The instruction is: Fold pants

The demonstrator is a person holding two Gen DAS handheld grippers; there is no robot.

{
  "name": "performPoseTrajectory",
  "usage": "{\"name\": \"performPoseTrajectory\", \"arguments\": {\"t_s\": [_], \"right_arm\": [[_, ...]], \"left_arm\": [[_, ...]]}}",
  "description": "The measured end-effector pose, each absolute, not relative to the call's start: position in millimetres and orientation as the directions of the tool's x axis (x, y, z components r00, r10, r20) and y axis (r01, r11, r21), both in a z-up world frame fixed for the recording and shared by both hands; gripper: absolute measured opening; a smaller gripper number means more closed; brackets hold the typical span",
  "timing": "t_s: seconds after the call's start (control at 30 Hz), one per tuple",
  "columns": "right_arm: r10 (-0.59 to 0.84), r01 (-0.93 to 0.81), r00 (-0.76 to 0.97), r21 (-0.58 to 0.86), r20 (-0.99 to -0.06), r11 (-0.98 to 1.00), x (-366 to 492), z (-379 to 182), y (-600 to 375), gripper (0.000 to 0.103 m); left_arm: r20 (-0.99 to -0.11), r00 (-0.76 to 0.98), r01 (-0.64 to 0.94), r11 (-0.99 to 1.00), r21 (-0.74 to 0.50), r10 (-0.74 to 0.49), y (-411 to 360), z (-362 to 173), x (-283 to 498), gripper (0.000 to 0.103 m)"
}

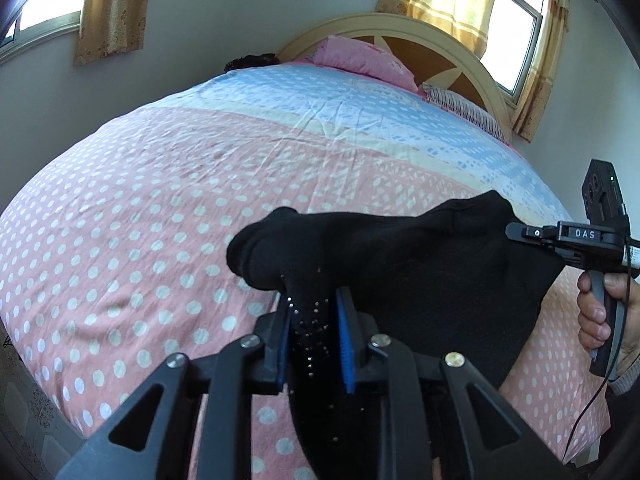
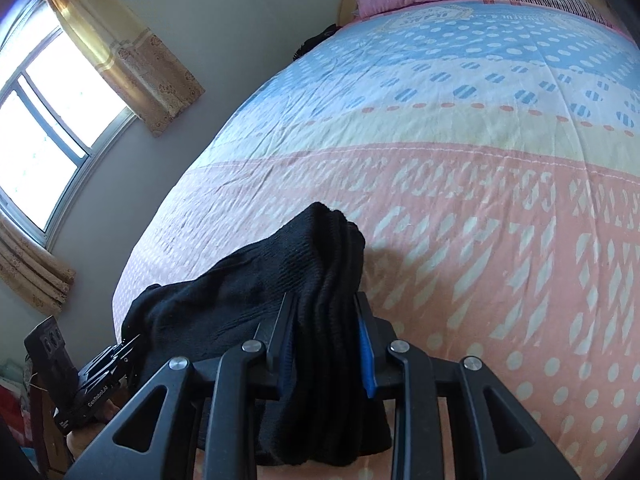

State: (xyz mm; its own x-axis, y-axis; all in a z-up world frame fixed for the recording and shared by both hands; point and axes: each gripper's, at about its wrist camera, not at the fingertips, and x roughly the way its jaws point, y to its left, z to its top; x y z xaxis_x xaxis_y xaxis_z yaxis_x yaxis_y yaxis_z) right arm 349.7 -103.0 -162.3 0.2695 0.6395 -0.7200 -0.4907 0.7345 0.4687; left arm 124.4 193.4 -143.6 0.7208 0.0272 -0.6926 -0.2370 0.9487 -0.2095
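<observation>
Hanging between the two hand-held tools over the near edge of the bed, the black knitted fabric pants (image 1: 420,264) sag in a soft swag, which tells me they are light, limp and without any stiffness of their own. On the left, the left gripper (image 1: 314,340) has a narrow bunch of the cloth between its blue-lined pads (image 1: 345,344); that stretch is flecked with small glittery specks. The right pad lies against the fabric, but the left one looks only just in contact, so I judge this a loose pinch rather than a firm clamp. Beyond the cloth lies the pink, cream and blue dotted bedspread (image 1: 160,208), rumpled but flat enough to lay a garment on.

Further right, the right gripper (image 2: 326,344) pinches a thicker, ribbed wad of several layers, probably a cuff or waistband, its jaws closed onto the bundle. A person's hand (image 1: 600,312) grips that tool's handle.

Such knit will stretch and slide rather than crease sharply, and a thin pinch could slip free under its own weight. Better holds, I think, are the ribbed hems and seams, where the layers are thick, taken at matching corners.
</observation>
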Motion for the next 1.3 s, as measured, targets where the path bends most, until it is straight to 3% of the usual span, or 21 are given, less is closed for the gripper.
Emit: {"name": "performPoseTrajectory", "arguments": {"t_s": [0.17, 0.3, 0.43, 0.7, 0.97, 1.07, 1.2, 1.3], "right_arm": [[0.608, -0.492, 0.272, 0.435, -0.746, 0.754, 351, -174, -102, 0.036], [0.597, -0.463, 0.284, 0.438, -0.75, 0.771, 354, -180, -109, 0.053], [0.605, -0.45, 0.289, 0.453, -0.742, 0.77, 353, -182, -113, 0.055], [0.497, -0.443, 0.463, 0.294, -0.734, 0.847, 323, -150, -126, 0.056], [0.486, -0.462, 0.542, 0.24, -0.686, 0.854, 267, -109, -161, 0.056], [0.47, -0.459, 0.601, 0.202, -0.646, 0.865, 232, -87, -178, 0.056], [0.459, -0.441, 0.69, 0.178, -0.559, 0.88, 184, -60, -201, 0.07], [0.452, -0.45, 0.733, 0.137, -0.509, 0.883, 157, -42, -211, 0.071]], "left_arm": [[-0.702, 0.709, -0.251, 0.953, -0.171, 0.061, 190, -149, 126, 0.037], [-0.702, 0.703, -0.277, 0.953, -0.122, 0.115, 190, -152, 125, 0.057], [-0.706, 0.699, -0.306, 0.94, -0.15, 0.115, 199, -157, 123, 0.073], [-0.703, 0.698, -0.328, 0.934, -0.143, 0.137, 193, -139, 104, 0.074], [-0.611, 0.78, -0.269, 0.954, -0.135, 0.134, 162, -93, 78, 0.077], [-0.563, 0.814, -0.256, 0.958, -0.128, 0.143, 150, -76, 66, 0.084], [-0.507, 0.85, -0.24, 0.961, -0.136, 0.141, 140, -56, 57, 0.093], [-0.484, 0.866, -0.218, 0.966, -0.136, 0.128, 131, -48, 52, 0.095]]}}
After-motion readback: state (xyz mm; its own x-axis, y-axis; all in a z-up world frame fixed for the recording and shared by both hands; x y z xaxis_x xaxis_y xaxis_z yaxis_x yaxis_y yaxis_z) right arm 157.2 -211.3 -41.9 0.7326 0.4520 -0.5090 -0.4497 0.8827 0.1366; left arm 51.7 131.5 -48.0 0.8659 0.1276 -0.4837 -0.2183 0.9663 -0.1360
